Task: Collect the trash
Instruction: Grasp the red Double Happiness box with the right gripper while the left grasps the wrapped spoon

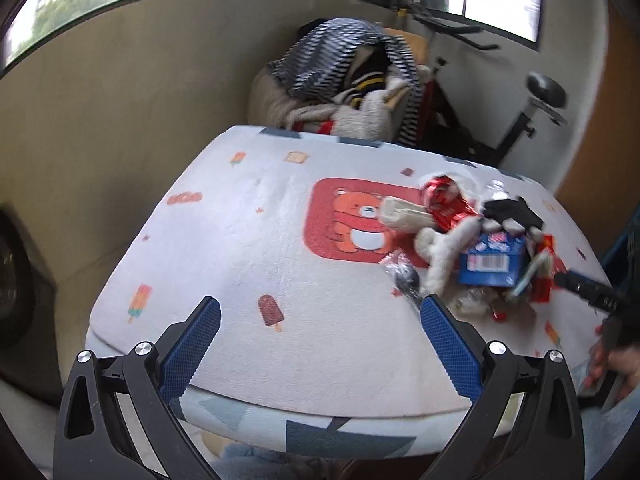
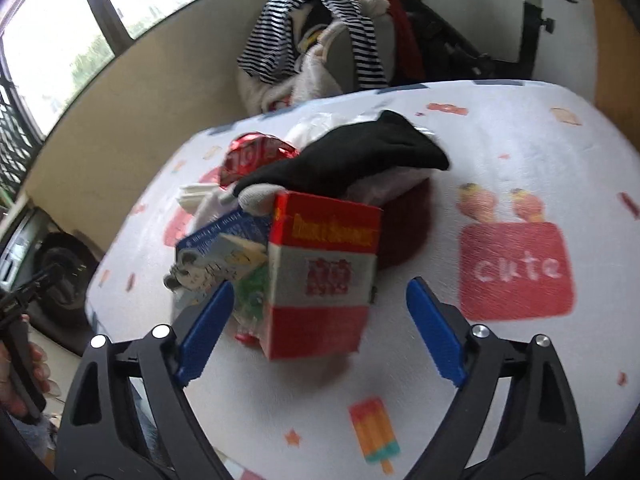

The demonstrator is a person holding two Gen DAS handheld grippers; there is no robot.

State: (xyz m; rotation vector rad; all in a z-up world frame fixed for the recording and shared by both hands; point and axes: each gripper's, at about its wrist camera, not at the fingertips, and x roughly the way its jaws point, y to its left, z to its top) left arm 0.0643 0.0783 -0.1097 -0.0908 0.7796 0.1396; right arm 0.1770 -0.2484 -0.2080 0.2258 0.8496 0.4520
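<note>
A heap of trash lies on the white patterned table cover point(image 1: 240, 248). In the left wrist view the heap sits at the right: a blue carton point(image 1: 490, 260), a red foil wrapper point(image 1: 444, 200), a black-and-white glove point(image 1: 508, 212) and clear plastic point(image 1: 400, 272). My left gripper point(image 1: 320, 312) is open over bare cloth, left of the heap. In the right wrist view a red-and-white box point(image 2: 320, 276) stands right in front of my open right gripper point(image 2: 320, 304), between the fingers' line but untouched. The blue carton point(image 2: 224, 240) and the black glove point(image 2: 352, 160) lie behind it.
Beyond the table stands a chair piled with striped and fleecy clothes point(image 1: 344, 76), with an exercise bike point(image 1: 532, 112) to its right. A beige wall and windows run behind. A hand point(image 2: 16, 376) holding the other gripper's handle shows at the left edge.
</note>
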